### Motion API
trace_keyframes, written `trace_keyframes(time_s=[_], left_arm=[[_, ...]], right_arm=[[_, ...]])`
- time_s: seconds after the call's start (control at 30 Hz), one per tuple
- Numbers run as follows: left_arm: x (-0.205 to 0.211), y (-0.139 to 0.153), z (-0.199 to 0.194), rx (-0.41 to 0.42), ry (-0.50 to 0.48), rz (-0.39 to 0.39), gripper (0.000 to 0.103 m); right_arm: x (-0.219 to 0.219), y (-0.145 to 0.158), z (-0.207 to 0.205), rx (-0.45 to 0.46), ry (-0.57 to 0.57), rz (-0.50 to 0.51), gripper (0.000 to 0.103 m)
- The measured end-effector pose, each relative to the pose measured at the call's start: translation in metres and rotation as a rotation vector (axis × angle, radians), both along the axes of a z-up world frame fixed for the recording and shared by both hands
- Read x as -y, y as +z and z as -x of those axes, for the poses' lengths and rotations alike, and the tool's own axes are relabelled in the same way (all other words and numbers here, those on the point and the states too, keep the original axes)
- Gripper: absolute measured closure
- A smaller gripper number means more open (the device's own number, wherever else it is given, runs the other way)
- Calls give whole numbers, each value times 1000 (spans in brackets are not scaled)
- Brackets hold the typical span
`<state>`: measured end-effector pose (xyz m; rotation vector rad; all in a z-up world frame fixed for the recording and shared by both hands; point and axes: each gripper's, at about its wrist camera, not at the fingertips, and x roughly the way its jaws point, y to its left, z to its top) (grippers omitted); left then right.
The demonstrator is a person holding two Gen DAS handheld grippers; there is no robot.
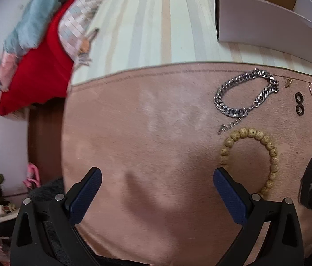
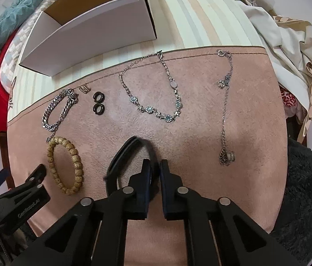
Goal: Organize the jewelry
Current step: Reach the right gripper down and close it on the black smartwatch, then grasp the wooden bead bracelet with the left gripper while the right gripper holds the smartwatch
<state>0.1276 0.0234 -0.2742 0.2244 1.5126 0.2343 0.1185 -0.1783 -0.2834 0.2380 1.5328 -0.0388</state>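
Scanning from the beaded bracelet (image 2: 65,165): your left gripper (image 1: 157,182) hangs to its left, jaws wide apart, empty. Right of the bracelet, your right gripper (image 2: 155,168) is clamped on the black band (image 2: 120,157) lying on the pink mat (image 2: 200,133).

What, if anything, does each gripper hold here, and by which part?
The right gripper is shut on the black band, pinching one side of its loop. The left gripper stands open over the pink mat, holding nothing.
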Motion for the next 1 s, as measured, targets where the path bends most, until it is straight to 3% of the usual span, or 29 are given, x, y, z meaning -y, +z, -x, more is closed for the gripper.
trace_keyframes(time_s=[0.07,0.2,0.27,0.3,0.33,0.37,0.5,0.6,0.63,0.73,0.87,0.93,1.0], left_arm=[[0,-3,-1,-9,6,56,4],[5,-2,-2,24,-10,141,26],[9,2,-3,32,-30,194,58],[12,3,-4,33,-42,223,69],[15,4,-5,32,-54,236,90],[19,4,-6,30,-63,231,96],[21,6,-6,36,-57,241,100],[5,14,-3,58,36,377,95],[-3,16,-3,56,63,431,91],[-12,19,-1,73,85,467,59],[6,12,1,61,-8,389,58],[18,3,5,51,-69,303,59],[27,7,8,99,-125,285,78]], right_arm=[[2,4,2,9,6,3,95],[12,14,1,13,4,0,95],[15,15,2,15,2,1,96],[16,16,3,17,2,4,96],[18,16,2,18,0,5,96],[19,17,2,19,-2,5,96],[23,24,7,27,-6,8,96],[33,29,6,39,-15,8,96],[36,31,7,45,-19,7,96],[38,36,6,59,-24,12,96],[36,34,2,55,-24,23,96],[37,31,2,49,-24,30,96],[37,29,3,44,-22,39,96]])
